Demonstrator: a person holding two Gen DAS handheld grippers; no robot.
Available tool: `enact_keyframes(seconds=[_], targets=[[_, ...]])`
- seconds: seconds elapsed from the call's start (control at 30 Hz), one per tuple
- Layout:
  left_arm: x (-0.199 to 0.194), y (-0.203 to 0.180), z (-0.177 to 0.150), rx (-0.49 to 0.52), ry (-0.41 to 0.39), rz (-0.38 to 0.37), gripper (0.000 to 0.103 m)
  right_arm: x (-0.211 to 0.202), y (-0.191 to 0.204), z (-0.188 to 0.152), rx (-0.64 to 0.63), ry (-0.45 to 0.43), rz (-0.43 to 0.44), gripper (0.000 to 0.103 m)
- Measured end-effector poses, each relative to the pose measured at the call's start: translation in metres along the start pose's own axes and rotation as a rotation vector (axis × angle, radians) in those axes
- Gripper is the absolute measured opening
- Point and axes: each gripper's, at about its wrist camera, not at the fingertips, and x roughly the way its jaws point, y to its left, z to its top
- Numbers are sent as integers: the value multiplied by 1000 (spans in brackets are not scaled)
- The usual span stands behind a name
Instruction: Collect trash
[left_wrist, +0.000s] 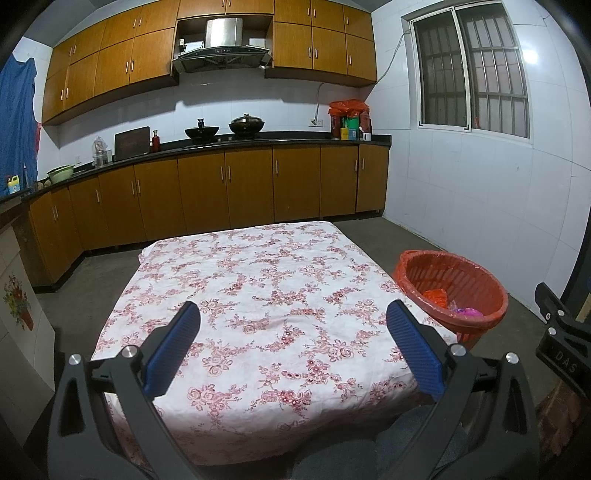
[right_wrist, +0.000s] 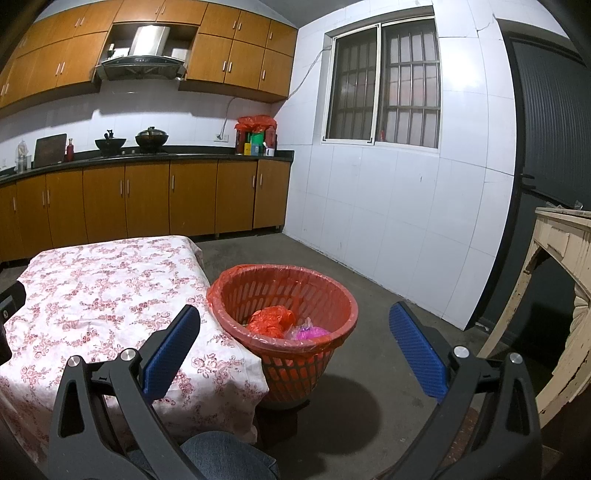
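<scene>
two grippers up and both spread wide; the left gripper (left_wrist: 293, 314) sits low in its frame, blue pads (left_wrist: 173, 347) far apart with nothing between them, hovering over the table (left_wrist: 258, 266) and its pink floral cloth; the cloth fills the centre of that view and looks bare; over at the right edge of the frame, the red basket (left_wrist: 476, 284) stands on the grey floor just beside the table's corner, lined with a red bag; down inside it, orange crumpled trash (left_wrist: 436, 297) and a pink piece (left_wrist: 467, 313) lie side by side; the right gripper (right_wrist: 294, 314) is also fully parted, holding nothing, its fingers (right_wrist: 417, 350) framing the basket (right_wrist: 332, 291) in the lower middle of its view; there the orange trash (right_wrist: 271, 320) and the pink piece (right_wrist: 308, 332) rest on the bottom, touching; the table (right_wrist: 103, 280) takes the lower left of that frame, its cloth draping down next to the basket; a denim knee (right_wrist: 225, 458) shows at the bottom edge; wooden cabinets (left_wrist: 229, 192) run along the back wall; a barred window (right_wrist: 384, 81) sits in the upper right.
</scene>
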Motion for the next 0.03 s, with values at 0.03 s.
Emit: enact_keyframes(seconds=[0.03], targets=[[0, 0, 0, -1, 1, 0, 99, 0, 0, 0, 0, 0, 0, 101]])
